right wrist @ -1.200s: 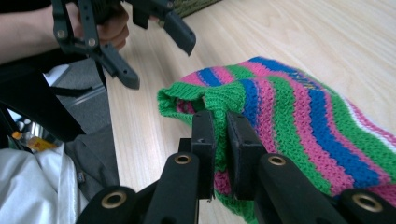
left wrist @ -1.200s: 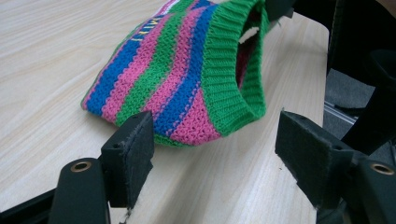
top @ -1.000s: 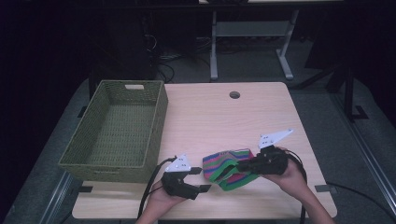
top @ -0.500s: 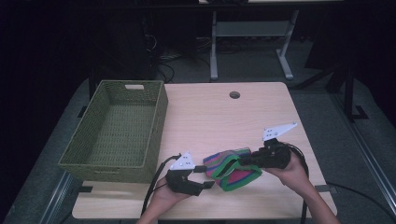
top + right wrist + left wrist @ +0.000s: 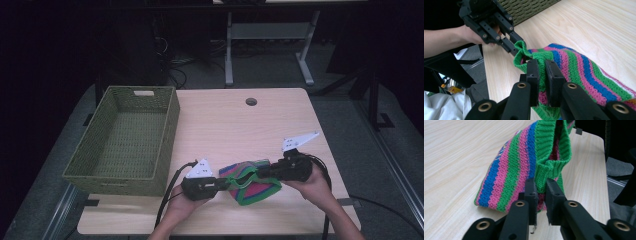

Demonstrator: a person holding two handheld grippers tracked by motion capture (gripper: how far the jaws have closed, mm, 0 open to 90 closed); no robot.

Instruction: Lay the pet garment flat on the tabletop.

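Striped knit [image 5: 509, 173] cuff pinched between both grippers' fingers [image 5: 534, 72]

— What is your work surface here?

— You have a light wooden table [image 5: 235, 120] with a round cable hole [image 5: 251, 101] near its far edge.

— What lies on it?

— At your left a green woven basket [image 5: 125, 175] stands on the table, along its left edge. Near your front edge a striped knitted piece [image 5: 257, 192], green, pink and blue with a green ribbed cuff, rests partly on the wood; in the left gripper view [image 5: 506, 177] its lower fold touches the tabletop [image 5: 454, 157].
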